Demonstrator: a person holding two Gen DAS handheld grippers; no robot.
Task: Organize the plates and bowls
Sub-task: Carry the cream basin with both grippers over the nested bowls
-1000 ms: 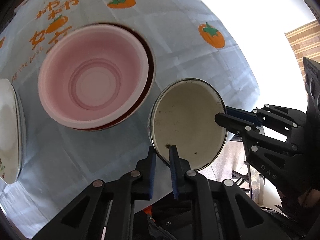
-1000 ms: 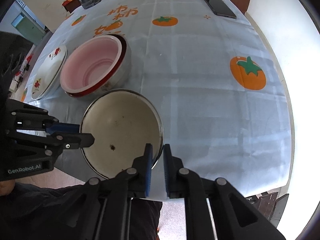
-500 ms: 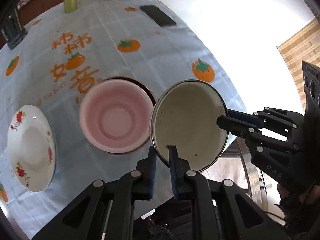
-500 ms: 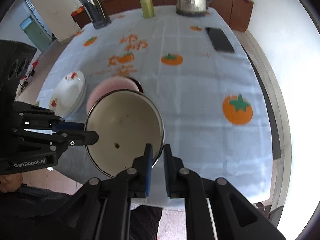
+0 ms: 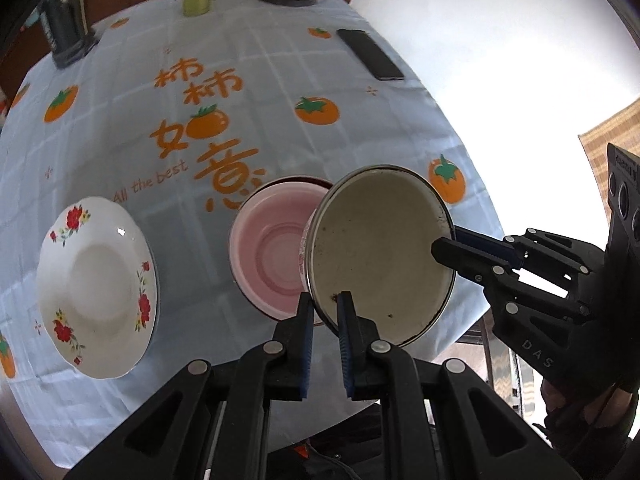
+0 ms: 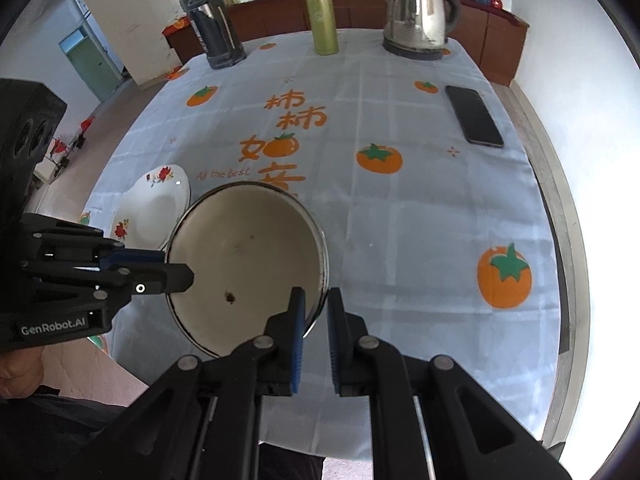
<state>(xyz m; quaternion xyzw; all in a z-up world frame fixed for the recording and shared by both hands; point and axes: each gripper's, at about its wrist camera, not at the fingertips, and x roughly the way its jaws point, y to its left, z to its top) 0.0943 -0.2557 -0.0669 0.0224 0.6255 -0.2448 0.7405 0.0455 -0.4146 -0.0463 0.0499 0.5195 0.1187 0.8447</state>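
The enamel bowl [image 5: 380,256] is held clear above the table [image 5: 280,80], partly over the pink bowl [image 5: 272,256], its rim pinched by the left gripper [image 5: 325,306] and the right gripper [image 6: 314,304].

plate [image 5: 96,288] left of nested bowls [image 5: 272,256] | held bowl [image 5: 380,256] above them | phone [image 6: 474,120] far right

Table w/ persimmon cloth [image 6: 420,216]: plate [image 5: 96,288], pink bowl [image 5: 272,256], phone [image 6: 474,116], kettle [image 6: 418,12].

White walls [image 6: 560,20], a brown sideboard [image 6: 496,40] behind the table, perhaps a green door [image 6: 90,64].
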